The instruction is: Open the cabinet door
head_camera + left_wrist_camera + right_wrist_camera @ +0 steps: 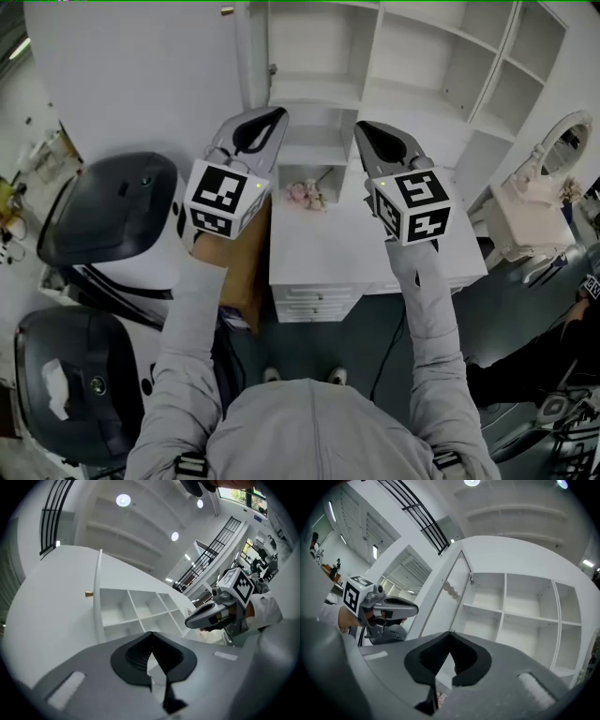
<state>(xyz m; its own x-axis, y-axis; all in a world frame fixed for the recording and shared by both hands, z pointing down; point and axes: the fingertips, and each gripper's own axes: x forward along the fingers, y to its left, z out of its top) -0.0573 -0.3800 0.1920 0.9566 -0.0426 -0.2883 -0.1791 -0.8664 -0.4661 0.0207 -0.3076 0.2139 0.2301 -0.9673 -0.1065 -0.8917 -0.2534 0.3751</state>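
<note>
The cabinet door (253,56) stands swung out at the far left edge of the white cabinet (412,66), a small brass knob (228,11) on its left face. Nearer, over a white desk (328,248), the left gripper (280,111) and right gripper (359,126) sit side by side. Each has its jaws pressed together, holding nothing.

Bright, even light all round. The round ceiling lamps (123,499) glow overhead in the left gripper view, slightly blown out, and a window (241,494) at the top right flares pale. The white cabinet (412,66) carries only soft, faint shadows in its corners. Both gripper views bend hard at the edges (straight lines curve, corners go black), and whatever sits nearest the lens looks soft. The head view is sharper and dimmer down towards the floor (356,328).
</note>
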